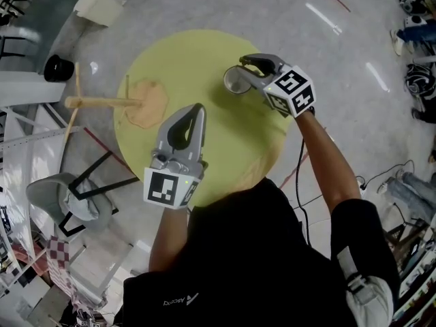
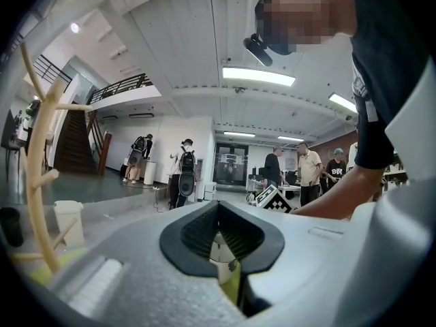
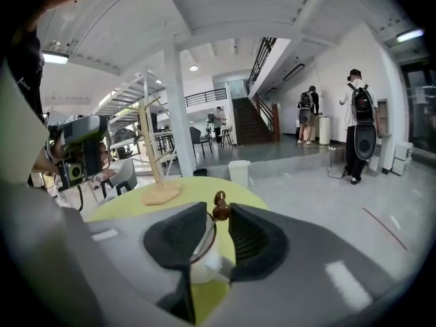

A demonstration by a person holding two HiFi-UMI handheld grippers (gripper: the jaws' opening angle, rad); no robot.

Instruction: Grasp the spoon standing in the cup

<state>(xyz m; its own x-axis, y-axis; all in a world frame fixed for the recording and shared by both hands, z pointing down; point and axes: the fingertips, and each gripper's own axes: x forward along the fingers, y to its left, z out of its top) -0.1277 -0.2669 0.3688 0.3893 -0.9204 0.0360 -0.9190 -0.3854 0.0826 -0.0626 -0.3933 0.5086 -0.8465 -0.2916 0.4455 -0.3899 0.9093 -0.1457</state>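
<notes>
A white cup [image 1: 234, 85] stands on the round yellow table [image 1: 204, 162], toward its far right. My right gripper [image 1: 240, 73] reaches over the cup from the right. In the right gripper view the spoon's brown handle end [image 3: 220, 208] sticks up out of the cup [image 3: 204, 261] between the jaws of my right gripper [image 3: 218, 213]. It lies against the right pad, a small gap shows at the left pad, so the gripper is open. My left gripper [image 1: 197, 107] hovers over the table's middle, shut and empty; the left gripper view shows its tips [image 2: 218, 206] touching.
A wooden mug tree [image 1: 129, 102] stands on the table's left side. A grey chair [image 1: 61, 196] sits on the floor at the left. A white bin [image 3: 239, 171] and several standing people are farther off in the hall.
</notes>
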